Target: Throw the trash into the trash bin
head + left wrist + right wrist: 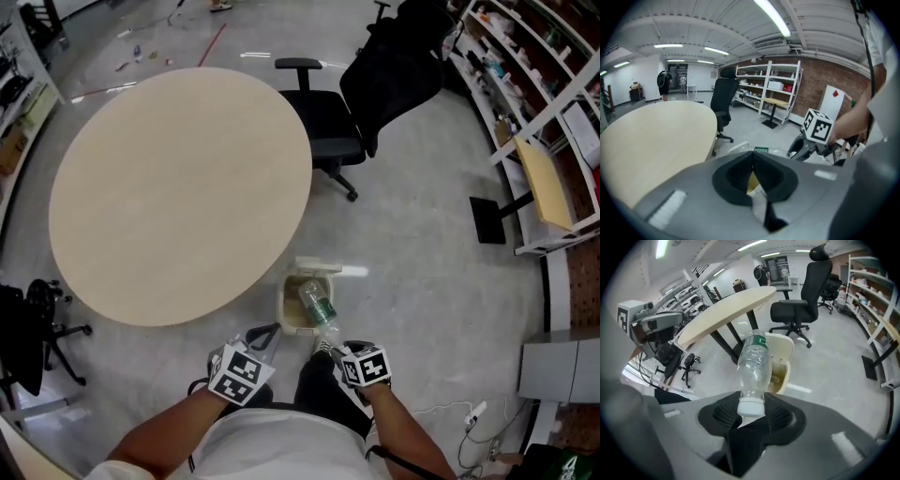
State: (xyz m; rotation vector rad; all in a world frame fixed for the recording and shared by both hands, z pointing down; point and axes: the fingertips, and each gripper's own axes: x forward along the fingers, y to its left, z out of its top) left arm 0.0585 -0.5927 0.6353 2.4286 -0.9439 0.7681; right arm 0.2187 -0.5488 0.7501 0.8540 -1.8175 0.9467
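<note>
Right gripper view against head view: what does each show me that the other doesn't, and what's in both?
Only the right gripper view: the right gripper shut on the plastic bottle at its white cap, and the table legs.
Only the head view: the person's forearms, the right gripper's marker cube, and a power strip on the floor.
Both: the bottle, the trash bin with its lid open, the round table, the office chair and the left gripper.

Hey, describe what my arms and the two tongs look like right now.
The left tongs and right tongs have grey bodies with black ribbed pads, and each carries a white cube printed with black square markers. You wear a white short-sleeved top; a thin black cable runs beside the right arm.
</note>
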